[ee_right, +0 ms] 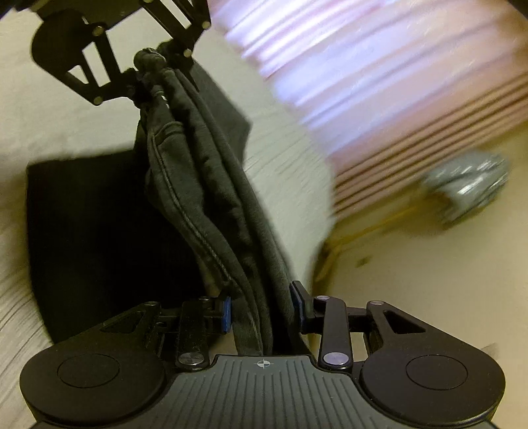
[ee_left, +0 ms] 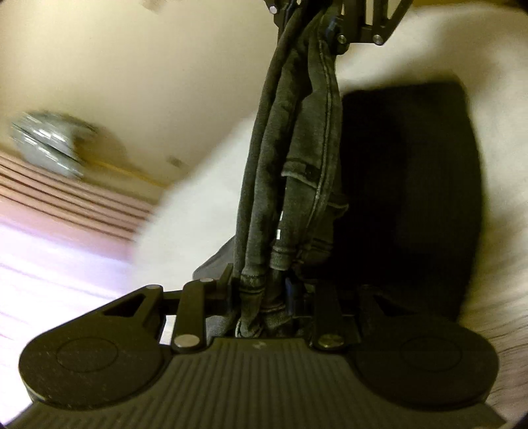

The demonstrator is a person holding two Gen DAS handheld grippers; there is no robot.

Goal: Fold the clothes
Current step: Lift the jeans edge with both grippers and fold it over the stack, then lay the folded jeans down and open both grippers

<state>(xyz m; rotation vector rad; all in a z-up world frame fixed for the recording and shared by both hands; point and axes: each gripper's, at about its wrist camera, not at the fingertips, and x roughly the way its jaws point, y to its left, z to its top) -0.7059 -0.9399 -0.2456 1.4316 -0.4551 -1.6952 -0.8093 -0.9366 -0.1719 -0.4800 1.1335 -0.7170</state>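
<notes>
A bunched length of dark grey jeans (ee_left: 297, 171) was stretched taut between the two grippers, above a pale bed cover (ee_left: 204, 211). In the left wrist view the left gripper (ee_left: 260, 297) had its jaws drawn in close around several thick folds of the denim, the cloth filling the narrow gap and pressed from both sides. At the far end of the same view the right gripper (ee_left: 330, 29) pinched the other end of the bundle, a stitched seam running down the fabric between them.

The right wrist view showed the same from the other side: the right gripper (ee_right: 260, 310) was partly closed, its blue pads (ee_right: 226, 313) set against the gathered jeans (ee_right: 211, 184), and the left gripper (ee_right: 151, 76) gripped the far end at the upper left.

A flat black rectangle (ee_left: 412, 198), too dark to identify, lay on the bed cover under and beside the hanging jeans. Beyond the bed edge were a cream floor (ee_right: 429, 280), a pink striped rug or blanket (ee_right: 412, 138), and a blurred grey bundle (ee_right: 468, 184) on the floor.
</notes>
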